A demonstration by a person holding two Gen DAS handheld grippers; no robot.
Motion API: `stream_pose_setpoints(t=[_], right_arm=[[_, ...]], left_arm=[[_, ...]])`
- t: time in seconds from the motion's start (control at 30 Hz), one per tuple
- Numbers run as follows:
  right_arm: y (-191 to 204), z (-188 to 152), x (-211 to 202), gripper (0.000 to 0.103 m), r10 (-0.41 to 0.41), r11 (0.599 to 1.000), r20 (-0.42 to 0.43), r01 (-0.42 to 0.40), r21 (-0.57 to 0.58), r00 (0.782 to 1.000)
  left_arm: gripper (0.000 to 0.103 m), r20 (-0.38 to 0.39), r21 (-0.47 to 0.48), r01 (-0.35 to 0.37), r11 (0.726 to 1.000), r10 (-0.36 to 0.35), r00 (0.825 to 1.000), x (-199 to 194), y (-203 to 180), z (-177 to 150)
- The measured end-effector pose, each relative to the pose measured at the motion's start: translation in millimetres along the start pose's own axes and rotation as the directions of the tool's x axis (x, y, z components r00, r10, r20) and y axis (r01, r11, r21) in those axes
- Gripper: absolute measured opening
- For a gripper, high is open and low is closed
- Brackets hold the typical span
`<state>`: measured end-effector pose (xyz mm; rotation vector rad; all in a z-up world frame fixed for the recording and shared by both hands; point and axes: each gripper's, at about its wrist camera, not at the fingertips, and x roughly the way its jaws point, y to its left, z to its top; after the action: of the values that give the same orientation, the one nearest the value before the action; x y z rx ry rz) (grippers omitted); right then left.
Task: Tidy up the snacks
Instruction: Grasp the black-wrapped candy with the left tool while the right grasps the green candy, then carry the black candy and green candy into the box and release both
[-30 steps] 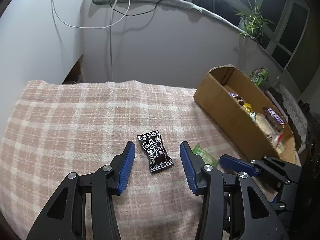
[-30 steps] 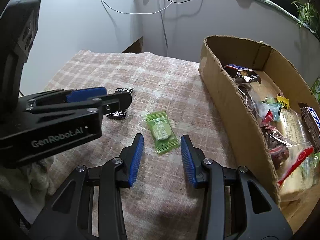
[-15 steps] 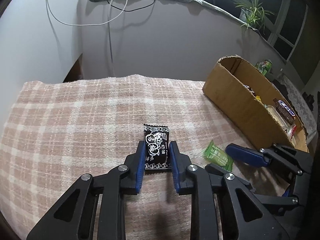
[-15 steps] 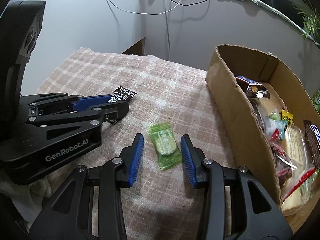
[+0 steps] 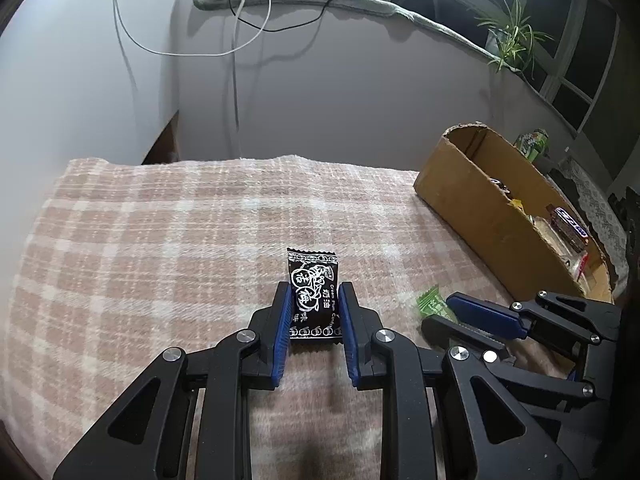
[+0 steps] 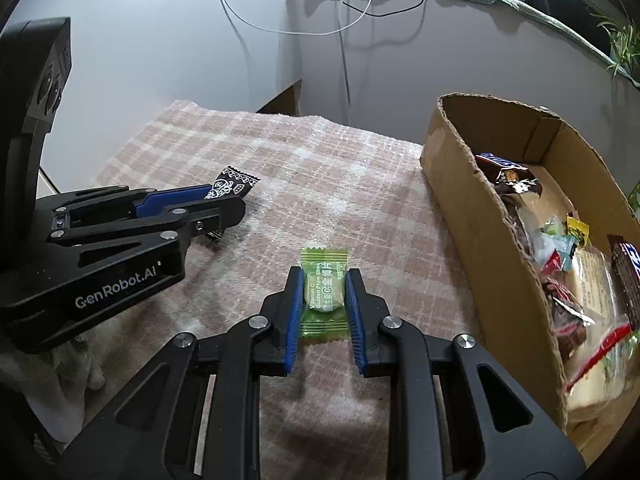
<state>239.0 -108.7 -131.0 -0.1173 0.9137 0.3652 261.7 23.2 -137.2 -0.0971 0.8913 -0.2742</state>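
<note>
A black candy packet (image 5: pixel 311 294) with white print sits between the blue pads of my left gripper (image 5: pixel 313 298), which is shut on it just above the plaid cloth. My right gripper (image 6: pixel 322 285) is shut on a green candy packet (image 6: pixel 323 292). In the right wrist view the left gripper (image 6: pixel 224 200) reaches in from the left with the black candy packet (image 6: pixel 230 182) sticking out of its tip. In the left wrist view the right gripper (image 5: pixel 452 312) lies at the lower right, the green candy packet (image 5: pixel 431 304) poking out past it.
A long cardboard box (image 6: pixel 476 216) with several wrapped snacks stands on the right of the pink plaid cloth (image 5: pixel 160 240). A grey wall with hanging cables rises behind the table. A plant (image 5: pixel 512 40) stands on the sill at the far right.
Both grippers have closed from open: the left onto the black candy packet first, then the right onto the green one. Each packet now sits pinched between blue pads.
</note>
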Motion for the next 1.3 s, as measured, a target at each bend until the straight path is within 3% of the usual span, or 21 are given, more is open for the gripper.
stream_pose_setpoints(t=[0.6,0.93,1.3], right_arm=[[-7,-3,-89,0.022,0.055,0.998,0.144,-0.057,0.008,0.988],[-29,-6,-133,0.022,0.037,0.999,0.208,-0.042,0.020,0.977],[-72,-10,-159,0.022,-0.008,0.998,0.244,-0.008,0.067,0.970]], left_arm=[[0.021,0.127,0.028,-0.001,1.000,-0.002,0.992,-61,-29,8],[0.022,0.183,0.094,0.020,0.995,-0.037,0.982,-88,-65,12],[0.022,0.184,0.148,0.052,0.988,-0.079,0.980,-91,-107,18]])
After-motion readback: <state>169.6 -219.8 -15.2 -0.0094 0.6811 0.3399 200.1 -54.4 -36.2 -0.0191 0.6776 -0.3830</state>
